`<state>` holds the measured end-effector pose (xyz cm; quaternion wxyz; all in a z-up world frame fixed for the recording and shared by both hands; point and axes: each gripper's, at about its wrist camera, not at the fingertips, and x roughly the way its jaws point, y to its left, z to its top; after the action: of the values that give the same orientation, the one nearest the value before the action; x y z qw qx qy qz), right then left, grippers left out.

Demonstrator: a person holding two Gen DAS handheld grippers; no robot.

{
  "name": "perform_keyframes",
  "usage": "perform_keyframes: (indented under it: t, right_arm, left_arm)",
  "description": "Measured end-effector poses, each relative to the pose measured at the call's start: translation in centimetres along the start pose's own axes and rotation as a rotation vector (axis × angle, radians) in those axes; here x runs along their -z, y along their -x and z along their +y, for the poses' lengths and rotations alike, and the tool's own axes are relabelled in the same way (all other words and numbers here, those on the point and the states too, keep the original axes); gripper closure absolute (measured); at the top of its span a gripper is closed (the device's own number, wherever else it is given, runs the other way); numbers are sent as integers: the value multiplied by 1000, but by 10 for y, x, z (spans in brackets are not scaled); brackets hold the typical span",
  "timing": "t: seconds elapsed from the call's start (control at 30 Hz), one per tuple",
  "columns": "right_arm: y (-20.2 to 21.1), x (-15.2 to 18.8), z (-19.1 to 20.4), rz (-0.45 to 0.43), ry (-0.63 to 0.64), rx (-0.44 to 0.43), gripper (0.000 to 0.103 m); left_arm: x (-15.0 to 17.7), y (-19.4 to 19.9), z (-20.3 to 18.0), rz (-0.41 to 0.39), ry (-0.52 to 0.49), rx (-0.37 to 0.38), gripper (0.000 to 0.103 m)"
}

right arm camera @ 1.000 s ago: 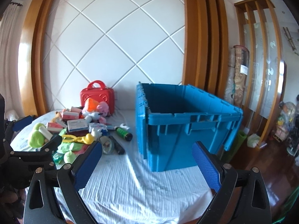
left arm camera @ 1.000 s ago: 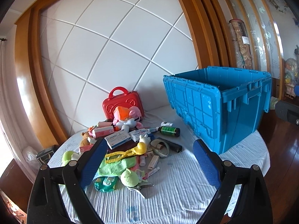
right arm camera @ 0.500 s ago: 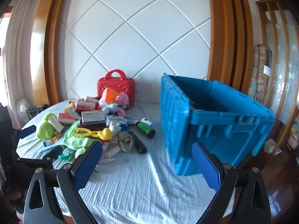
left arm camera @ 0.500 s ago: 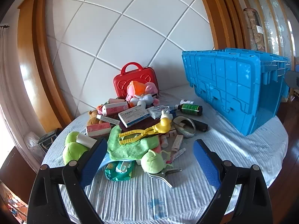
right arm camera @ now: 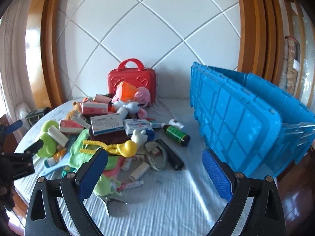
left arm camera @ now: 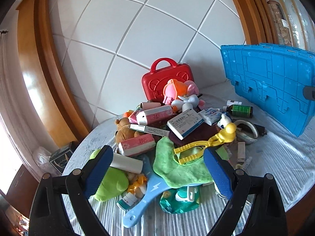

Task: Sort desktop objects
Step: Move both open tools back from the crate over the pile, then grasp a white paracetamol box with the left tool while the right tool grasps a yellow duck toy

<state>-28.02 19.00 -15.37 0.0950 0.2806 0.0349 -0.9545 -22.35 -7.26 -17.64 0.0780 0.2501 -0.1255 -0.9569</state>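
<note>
Now green cloth (left arm camera: 177, 169) between left gripper (left arm camera: 157, 169) jaws, untouched.

bare cloth (right arm camera: 177, 202) ahead, clutter pile (right arm camera: 110, 135) left, blue crate (right arm camera: 242, 125) seemingly blocking right

White lightning-bolt sign on the blue paddle (left arm camera: 146, 193), print on medicine boxes (left arm camera: 185, 123) too blurred to read
</note>
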Motion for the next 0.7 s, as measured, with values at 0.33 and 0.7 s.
perform_keyframes:
  t: [0.33,0.7]
  right_arm:
    - [-85,0,12,118,29,-98,5]
    - [-179,1,58,255,209,-324,10]
  left_arm:
    - [-6,-49,2,55,12,-16,9]
    - [-13,-80,8,80,95,-88,9]
